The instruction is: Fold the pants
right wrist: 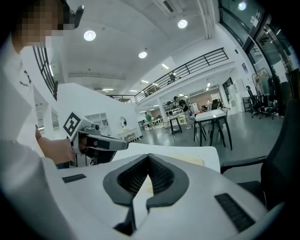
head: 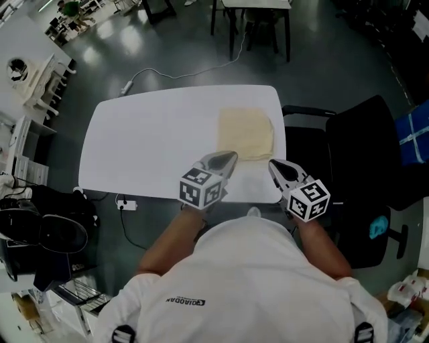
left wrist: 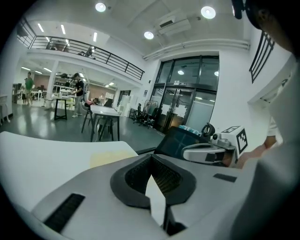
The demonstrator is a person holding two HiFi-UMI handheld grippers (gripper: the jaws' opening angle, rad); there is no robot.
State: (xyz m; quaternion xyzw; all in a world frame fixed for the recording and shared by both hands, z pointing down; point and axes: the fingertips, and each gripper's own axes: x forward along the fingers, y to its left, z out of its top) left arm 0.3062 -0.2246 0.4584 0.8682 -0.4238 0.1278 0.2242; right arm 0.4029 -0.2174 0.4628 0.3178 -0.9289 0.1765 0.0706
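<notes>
The pants (head: 246, 132) lie folded into a cream rectangle on the right part of the white table (head: 147, 141). Both grippers hang above the table's near edge, close to the person's body, apart from the cloth. My left gripper (head: 230, 156) is shut with nothing in it; in its own view the fingertips meet (left wrist: 151, 157) and the pants (left wrist: 110, 158) lie beyond. My right gripper (head: 273, 163) is also shut and empty, its tips together (right wrist: 148, 157). Each gripper view shows the other gripper beside it: the right gripper (left wrist: 187, 153), the left gripper (right wrist: 123, 145).
A black office chair (head: 365, 157) stands close against the table's right side. A power strip (head: 126, 204) with its cable lies on the floor under the near left edge. Black bags and a seat (head: 47, 228) sit at the left. Dark tables (head: 255, 17) stand farther back.
</notes>
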